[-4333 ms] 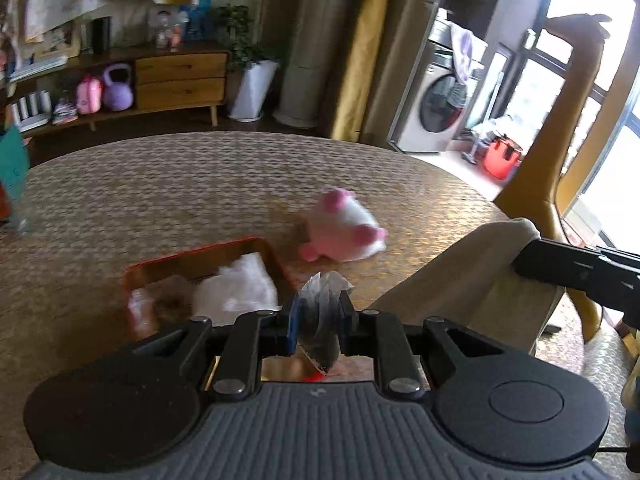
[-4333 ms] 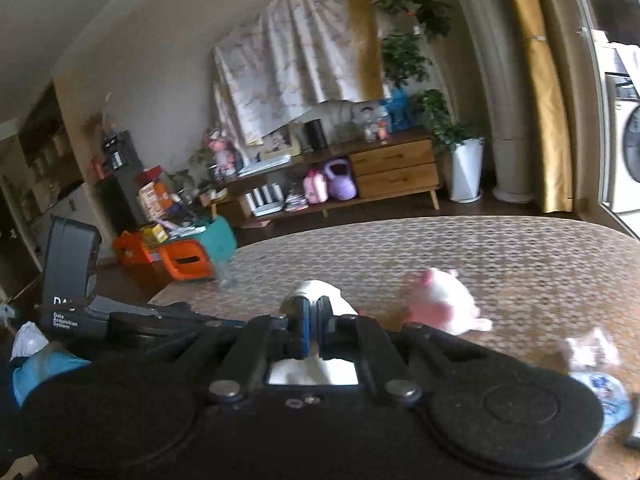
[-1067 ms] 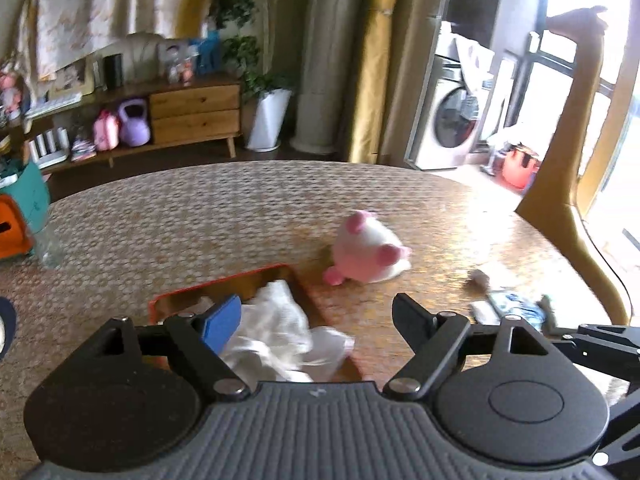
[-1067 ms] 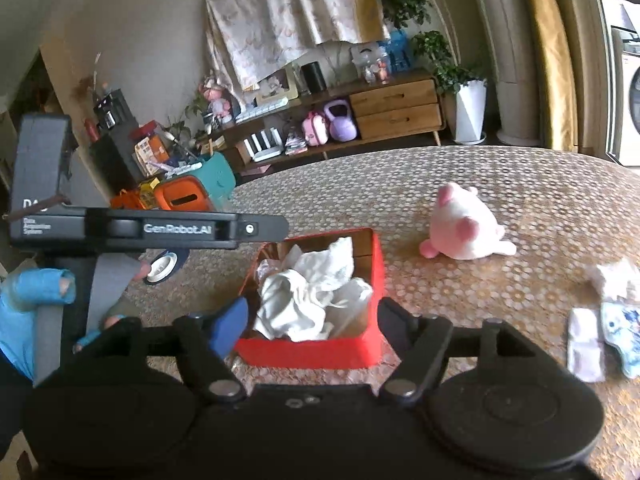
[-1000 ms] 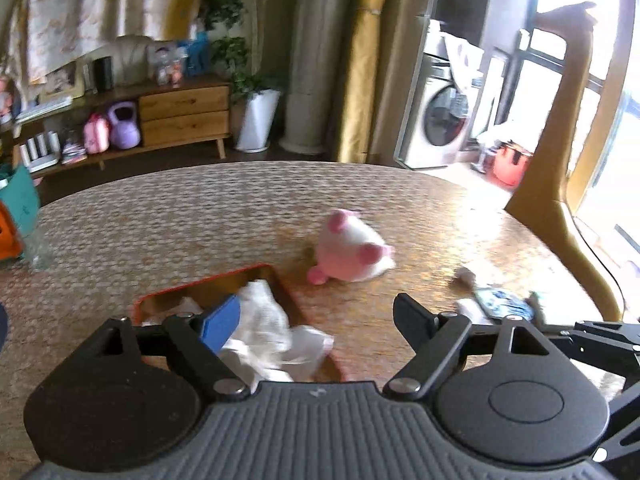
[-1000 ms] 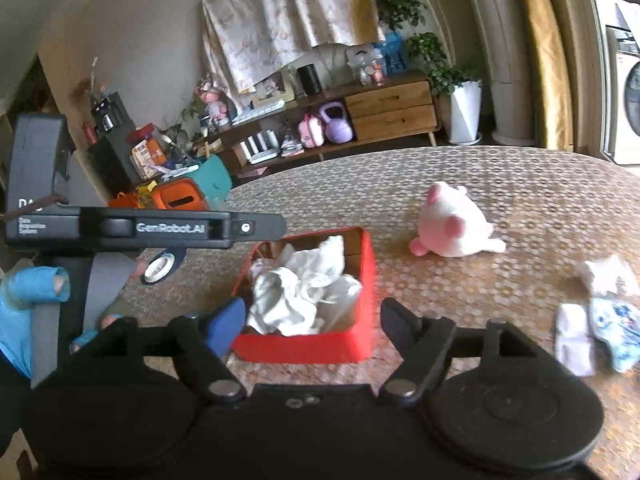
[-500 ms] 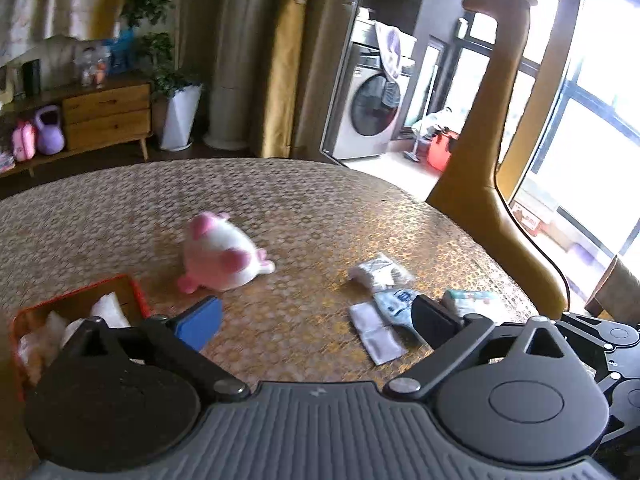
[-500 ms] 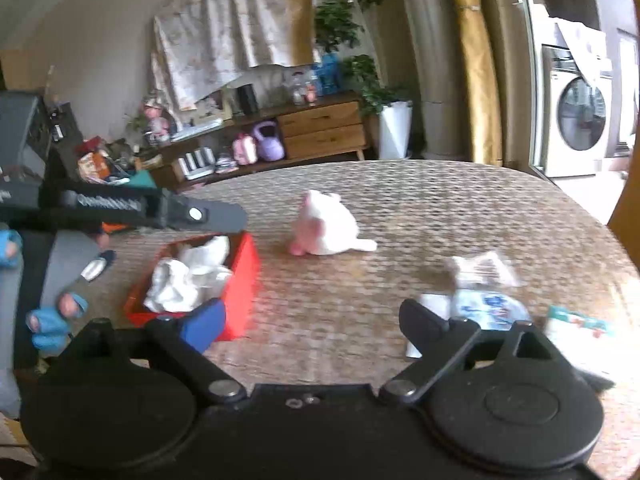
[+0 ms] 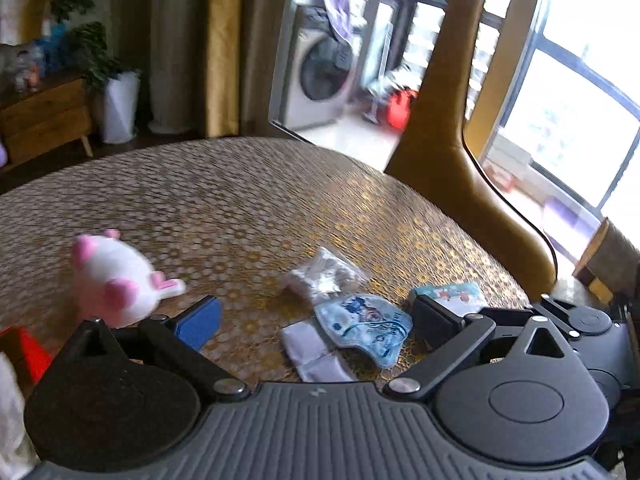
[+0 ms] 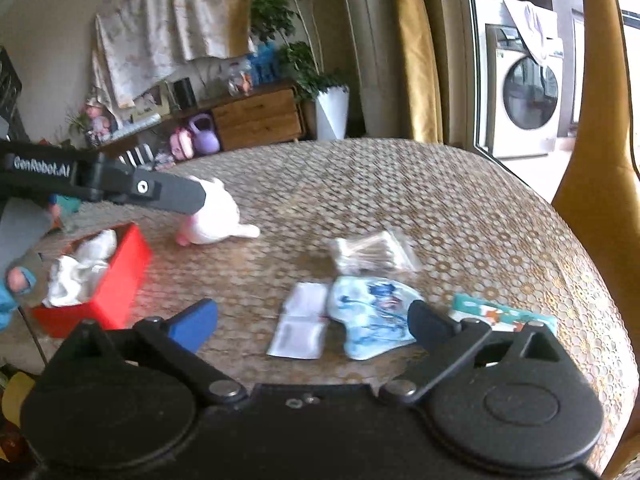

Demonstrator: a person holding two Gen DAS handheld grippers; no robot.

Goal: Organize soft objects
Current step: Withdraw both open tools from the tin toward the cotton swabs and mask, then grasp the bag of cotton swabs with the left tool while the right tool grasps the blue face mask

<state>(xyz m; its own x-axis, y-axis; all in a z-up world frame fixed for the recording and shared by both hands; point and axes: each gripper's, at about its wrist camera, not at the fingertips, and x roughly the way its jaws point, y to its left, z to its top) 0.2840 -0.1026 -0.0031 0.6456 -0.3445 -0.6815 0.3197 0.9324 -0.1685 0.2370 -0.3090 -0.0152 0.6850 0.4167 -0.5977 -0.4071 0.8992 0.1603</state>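
My left gripper [image 9: 316, 316] is open and empty above a blue printed face mask [image 9: 364, 326] and a white packet [image 9: 316, 354]. A clear bag of cotton swabs [image 9: 324, 274] lies beyond them. A pink and white plush toy [image 9: 116, 280] lies to the left. My right gripper [image 10: 312, 318] is open and empty over the same mask [image 10: 372, 314] and white packet [image 10: 302, 320]. The swab bag [image 10: 372, 256] and plush toy [image 10: 216, 220] show there too. The red box [image 10: 108, 284] holds white cloth [image 10: 78, 266].
A teal printed packet [image 10: 502, 314] lies near the table's right edge [image 10: 600, 292]. A tan giraffe figure [image 9: 444, 152] stands beside the table. The left gripper's body [image 10: 100, 188] crosses the right wrist view at the left. A corner of the red box [image 9: 24, 350] shows at the left.
Both grippers have swung right, away from the red box and toward the mask and packets. Earlier the left gripper let go of a clear bag; both now stand open.
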